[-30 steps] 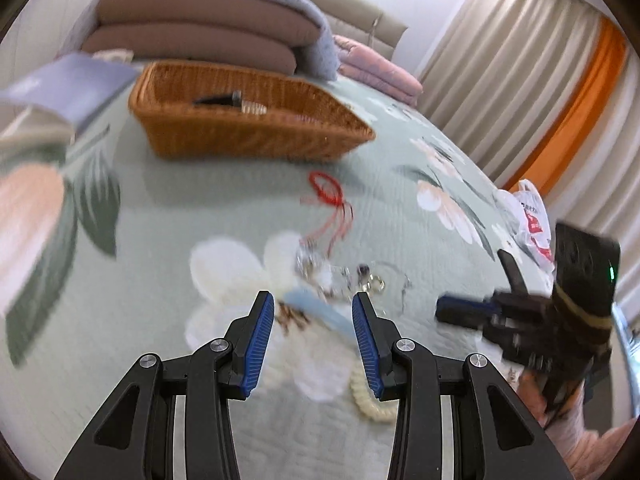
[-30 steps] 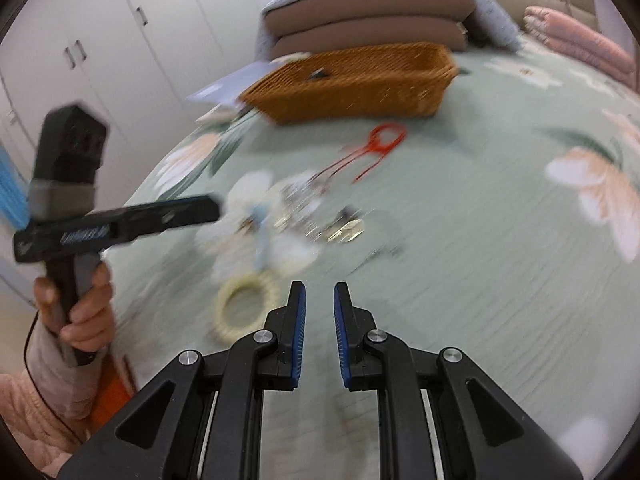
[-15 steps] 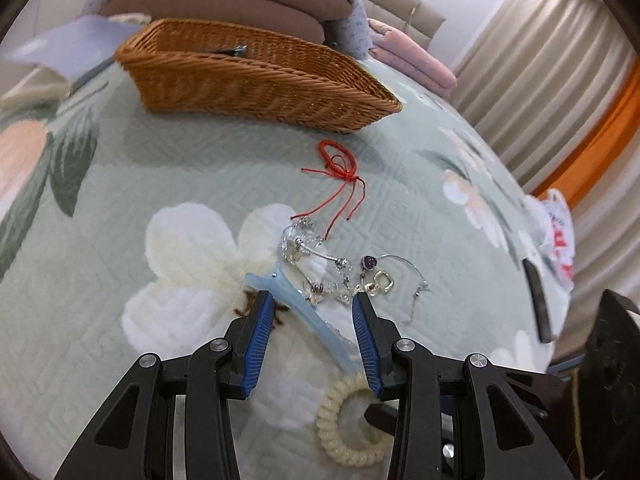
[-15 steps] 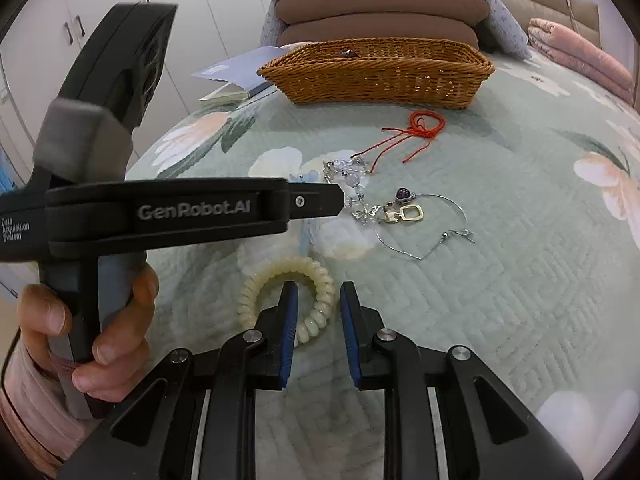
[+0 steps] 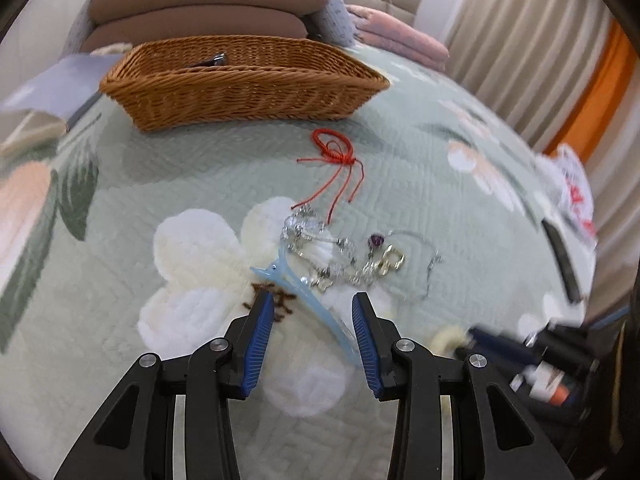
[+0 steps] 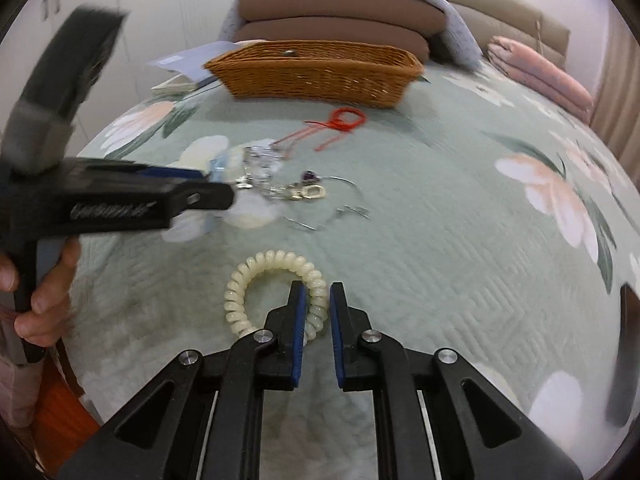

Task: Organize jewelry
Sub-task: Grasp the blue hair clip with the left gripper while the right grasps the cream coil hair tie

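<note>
We have the left gripper (image 5: 313,334) spread wide over the light-blue hair clip (image 5: 308,298), which lies on the bedspread (image 5: 400,152) between its jaws, untouched. The right gripper (image 6: 317,317) is partly closed around the near edge of the cream coil hair tie (image 6: 264,280); whether it's pinched, we can't tell. Just past the clip: tangled silver jewelry (image 5: 344,256) and a thin bangle (image 5: 424,264). A red cord (image 5: 336,152) lies farther, the wicker basket (image 5: 240,88) beyond it with a dark clip inside. A phone (image 5: 560,256) sits far right.
</note>
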Demonstrator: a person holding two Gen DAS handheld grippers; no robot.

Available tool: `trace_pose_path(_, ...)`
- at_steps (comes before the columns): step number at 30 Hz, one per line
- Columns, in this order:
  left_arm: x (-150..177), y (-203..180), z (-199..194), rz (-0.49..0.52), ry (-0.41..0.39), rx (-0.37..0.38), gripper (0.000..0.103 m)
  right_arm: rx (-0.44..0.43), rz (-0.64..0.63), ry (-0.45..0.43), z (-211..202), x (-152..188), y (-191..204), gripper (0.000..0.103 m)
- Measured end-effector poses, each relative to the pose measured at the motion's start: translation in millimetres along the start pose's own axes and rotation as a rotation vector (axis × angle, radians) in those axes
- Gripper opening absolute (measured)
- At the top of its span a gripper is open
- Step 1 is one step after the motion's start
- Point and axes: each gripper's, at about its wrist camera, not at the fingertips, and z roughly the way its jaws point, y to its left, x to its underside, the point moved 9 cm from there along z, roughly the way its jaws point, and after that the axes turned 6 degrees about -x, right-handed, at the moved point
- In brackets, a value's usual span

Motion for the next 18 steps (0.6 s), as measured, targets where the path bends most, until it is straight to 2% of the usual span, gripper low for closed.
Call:
trace_pose_path(4, 7, 2, -5, 0.066, 0.015, -0.048, 0.042, 0.002, -0.004, -0.001, 1, 1, -1, 0.014)
trace_pose_path(9, 5, 8, -4, 0.010, 0.021, -0.004, 0.042, 0.025, -0.016, -0.005, 7, -1, 5, 0.016)
trace_pose_path(12, 0, 7, 1, -0.018, 0.012, -0.009, 0.041, 0.025, -0.012, -0.011, 7, -1, 5, 0.016)
trace_pose_path(16, -1, 7, 4, 0.021, -0.003, -0.086, 0.016, 0.034, -0.025, -0.021, 8, -1, 6, 0.016)
trace_pose_path(18, 1, 8, 0, 0.016, 0.005, -0.057, 0.007, 0.042, -0.035, -0.030, 9, -2, 7, 0.016)
